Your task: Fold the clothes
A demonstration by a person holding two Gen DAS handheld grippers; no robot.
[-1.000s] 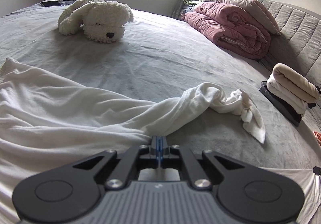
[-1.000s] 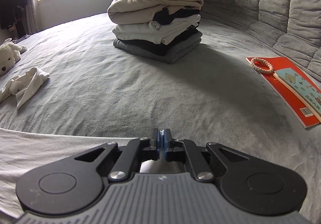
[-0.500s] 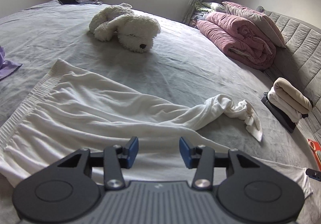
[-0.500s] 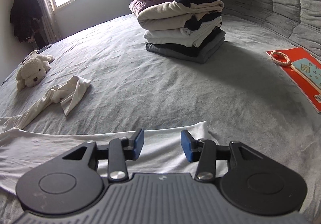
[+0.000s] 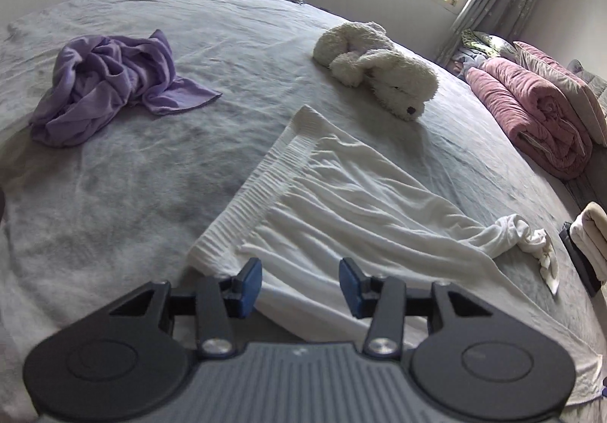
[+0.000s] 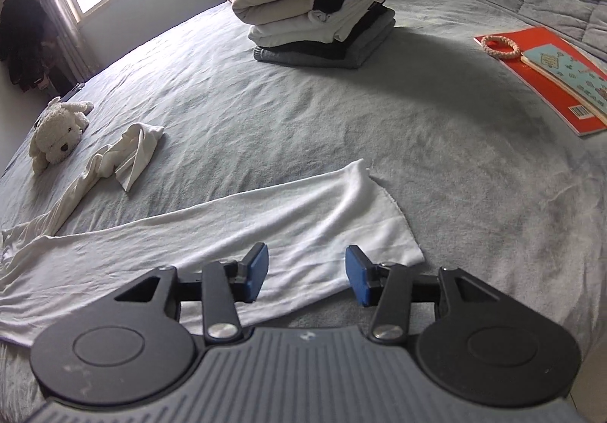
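Observation:
White trousers (image 5: 341, 210) lie spread on the grey bed, ribbed waistband (image 5: 261, 187) to the left. One leg ends in a twisted bunch (image 5: 531, 237), also seen in the right wrist view as a crumpled cuff (image 6: 132, 153). The other leg (image 6: 265, 218) lies flat, its hem near the right gripper. My left gripper (image 5: 299, 284) hangs open over the waistband end, holding nothing. My right gripper (image 6: 306, 273) hangs open over the flat leg's hem, holding nothing.
A crumpled purple garment (image 5: 110, 81) lies at the left. A white plush dog (image 5: 379, 68) sits beyond the trousers. A folded clothes stack (image 6: 318, 28) and pink quilt (image 5: 538, 112) stand toward the headboard. A red book (image 6: 550, 77) lies at the right.
Both grippers, shut on the white cloth a second ago, have opened and let it go, then pulled back and up. The trousers now lie flat on the bed.

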